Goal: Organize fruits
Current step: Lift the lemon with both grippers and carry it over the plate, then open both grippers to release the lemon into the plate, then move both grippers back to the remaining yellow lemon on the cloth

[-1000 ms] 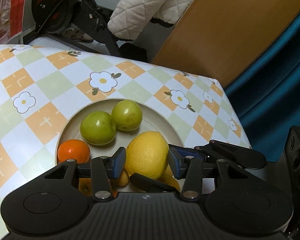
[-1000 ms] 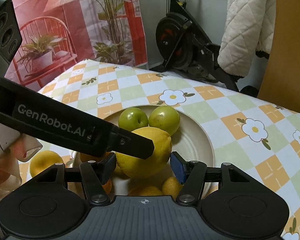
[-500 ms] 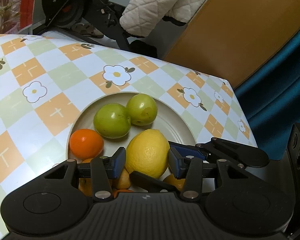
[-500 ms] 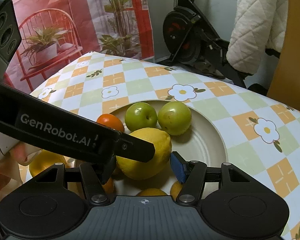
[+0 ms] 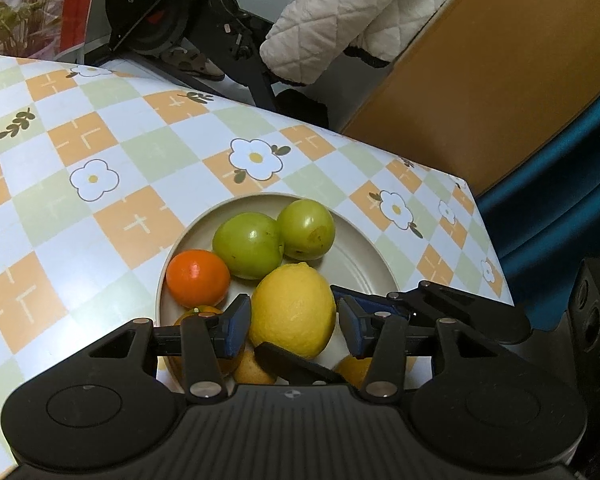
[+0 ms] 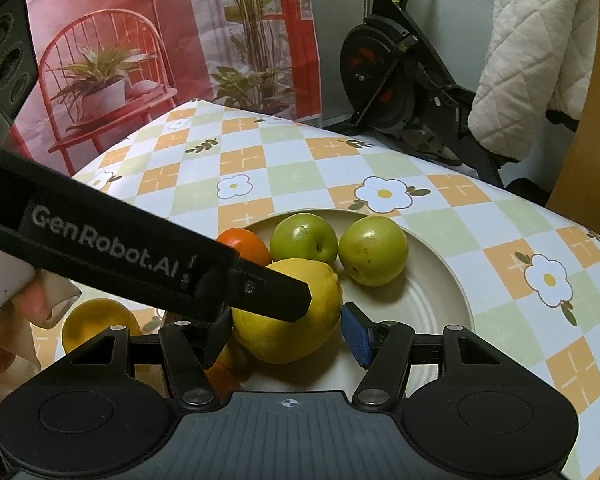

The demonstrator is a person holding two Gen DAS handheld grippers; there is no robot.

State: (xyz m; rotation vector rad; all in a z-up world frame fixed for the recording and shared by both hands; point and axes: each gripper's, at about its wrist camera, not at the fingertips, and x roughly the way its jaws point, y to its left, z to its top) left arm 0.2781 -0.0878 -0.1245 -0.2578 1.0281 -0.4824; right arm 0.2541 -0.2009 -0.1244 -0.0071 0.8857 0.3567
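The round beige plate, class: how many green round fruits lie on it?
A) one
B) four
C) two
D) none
C: two green round fruits lie side by side at the far part of the round beige plate, behind the large yellow lemon.

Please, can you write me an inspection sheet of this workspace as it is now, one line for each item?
Surface: flowered checked tablecloth, flat.
Job's things: beige plate holds lemon, two green fruits, orange; yellow fruit lies off the plate.
Clutter: pale thing beside the yellow fruit, unclear.
Grippers: left gripper open, jaws just opening, lemon between them; right gripper open around the same lemon.
Cables: nothing seen.
Surroundings: exercise bike, white quilted jacket, teal curtain.
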